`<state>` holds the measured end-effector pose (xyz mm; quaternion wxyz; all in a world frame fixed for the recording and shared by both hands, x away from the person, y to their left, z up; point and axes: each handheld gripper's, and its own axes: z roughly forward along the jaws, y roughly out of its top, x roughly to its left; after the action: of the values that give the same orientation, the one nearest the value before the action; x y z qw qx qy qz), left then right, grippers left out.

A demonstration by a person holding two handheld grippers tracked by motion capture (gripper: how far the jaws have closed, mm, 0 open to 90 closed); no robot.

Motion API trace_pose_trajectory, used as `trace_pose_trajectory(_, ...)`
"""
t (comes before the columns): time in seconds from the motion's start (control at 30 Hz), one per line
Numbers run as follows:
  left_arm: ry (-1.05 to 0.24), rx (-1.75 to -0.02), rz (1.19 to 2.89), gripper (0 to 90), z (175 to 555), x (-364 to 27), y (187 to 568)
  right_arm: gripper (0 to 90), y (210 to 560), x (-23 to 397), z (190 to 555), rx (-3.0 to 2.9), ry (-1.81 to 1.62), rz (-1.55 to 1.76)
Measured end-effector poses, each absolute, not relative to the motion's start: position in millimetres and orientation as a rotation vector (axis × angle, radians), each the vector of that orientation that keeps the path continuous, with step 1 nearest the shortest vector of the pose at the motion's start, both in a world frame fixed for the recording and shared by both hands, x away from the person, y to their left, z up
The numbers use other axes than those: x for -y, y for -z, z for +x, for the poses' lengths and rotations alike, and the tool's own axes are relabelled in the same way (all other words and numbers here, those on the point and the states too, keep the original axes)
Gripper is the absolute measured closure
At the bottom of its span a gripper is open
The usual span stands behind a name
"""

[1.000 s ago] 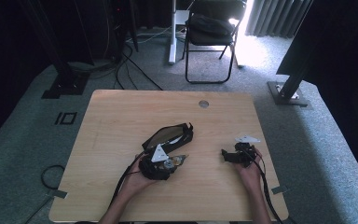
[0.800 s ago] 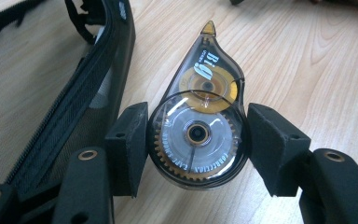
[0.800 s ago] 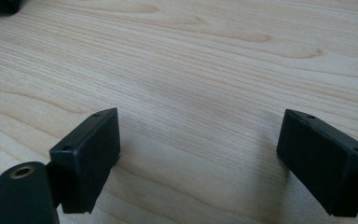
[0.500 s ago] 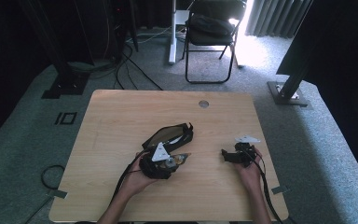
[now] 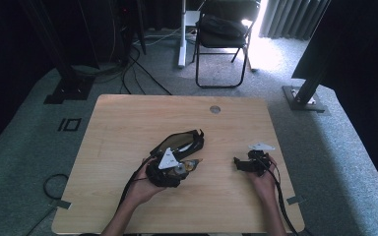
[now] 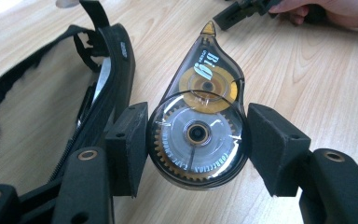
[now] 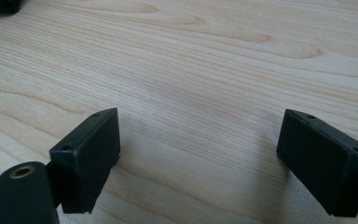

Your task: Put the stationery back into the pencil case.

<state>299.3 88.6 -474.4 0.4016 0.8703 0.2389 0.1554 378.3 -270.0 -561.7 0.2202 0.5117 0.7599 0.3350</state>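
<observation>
The left gripper (image 6: 196, 140) clamps a correction tape dispenser (image 6: 198, 126) by its round body, both pads pressed against its sides, with the pointed tip aimed away over the table (image 5: 128, 123). In the high view the left gripper (image 5: 187, 166) sits near the table's middle, toward the person's edge, with the tape (image 5: 189, 164) at its front. Just beside it, on its left in the left gripper view, lies an open black pouch (image 6: 51, 93), its zippered rim almost touching the near pad; in the high view the pouch (image 5: 179, 142) lies just beyond the gripper. The right gripper (image 5: 241, 163) rests on the table well apart to the right, its jaws spread wide over bare wood (image 7: 196, 93) with nothing between them. Beyond the table stand a folding chair (image 5: 221, 29) on grey carpet and dark stand legs (image 5: 69, 83) with cables.
</observation>
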Motion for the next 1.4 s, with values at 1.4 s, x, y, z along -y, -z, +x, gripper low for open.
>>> trace_pose_trajectory(1.4, -0.425, -0.585, 2.168, 41.6, 299, -101, 448, 13.2, 562, 270, 378, -2.102, -0.927, 1.415)
